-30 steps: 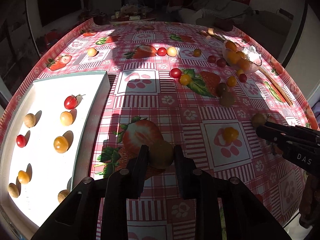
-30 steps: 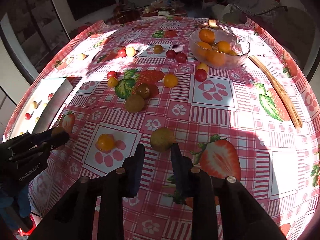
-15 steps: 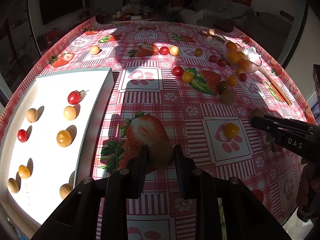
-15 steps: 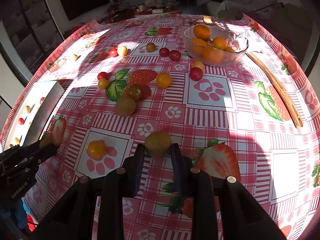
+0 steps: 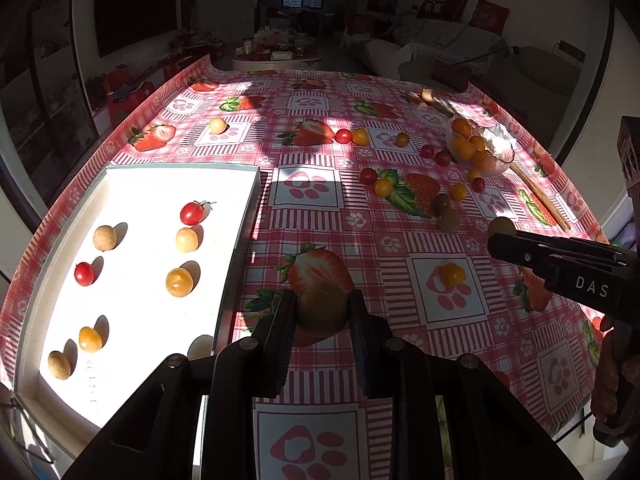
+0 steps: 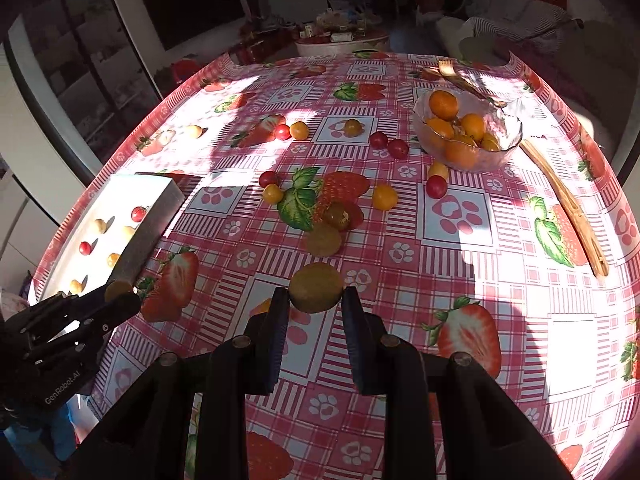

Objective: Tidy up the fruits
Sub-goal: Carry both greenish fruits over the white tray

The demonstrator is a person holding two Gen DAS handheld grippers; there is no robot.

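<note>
My left gripper [image 5: 322, 312] is shut on a green-brown kiwi [image 5: 322, 314] and holds it above the tablecloth, just right of the white tray [image 5: 240, 216]. The tray holds several small tomatoes and pale round fruits. My right gripper [image 6: 314, 300] is shut on a second kiwi [image 6: 316, 287] and holds it over the table's middle; it shows in the left wrist view [image 5: 502, 236] too. Another kiwi [image 6: 323, 239] and a dark tomato [image 6: 336, 215] lie on the cloth beyond it. Loose red and yellow tomatoes are scattered across the cloth.
A glass bowl [image 6: 508, 148] of oranges stands at the far right, with wooden tongs [image 6: 568, 208] beside it and a fork [image 6: 452, 74] behind. A yellow tomato [image 5: 452, 274] lies between the grippers. The table edge curves off at the right and front.
My right gripper closed on the kiwi and lifted it off the cloth. My left gripper rose with its kiwi and drew back a little.
</note>
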